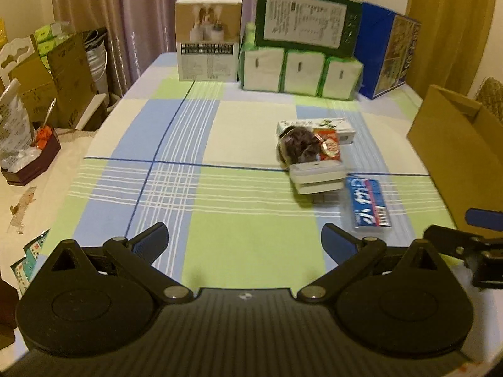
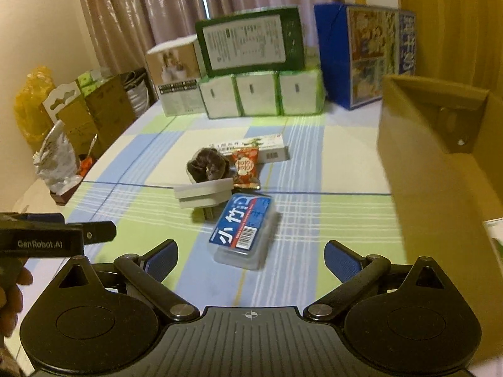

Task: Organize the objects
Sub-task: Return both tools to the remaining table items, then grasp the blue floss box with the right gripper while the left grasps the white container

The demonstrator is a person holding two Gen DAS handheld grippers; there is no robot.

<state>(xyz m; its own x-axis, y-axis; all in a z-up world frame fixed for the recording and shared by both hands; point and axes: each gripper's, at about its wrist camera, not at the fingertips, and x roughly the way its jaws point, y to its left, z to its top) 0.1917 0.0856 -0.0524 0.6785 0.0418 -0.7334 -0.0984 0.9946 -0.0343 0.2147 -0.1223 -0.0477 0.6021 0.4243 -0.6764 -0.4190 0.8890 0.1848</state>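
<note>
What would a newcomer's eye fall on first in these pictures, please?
Probably the small heap of things in the middle of the checked tablecloth: a blue-labelled plastic case nearest, a white box behind it, then a red snack packet. Next, the brown cardboard box looming at the right, and both hand-held grippers, left and right, open and empty.

Both cameras sit low over the near end of the checked tabletop [image 1: 251,132], each looking forward past its own claw toward the boxes by the curtain. The right view stands closer to the blue-labelled case [image 2: 242,229]; the left view sees it further right. Both share the small pile of items, the cardboard box [image 2: 440,169] and the far boxes.
</note>
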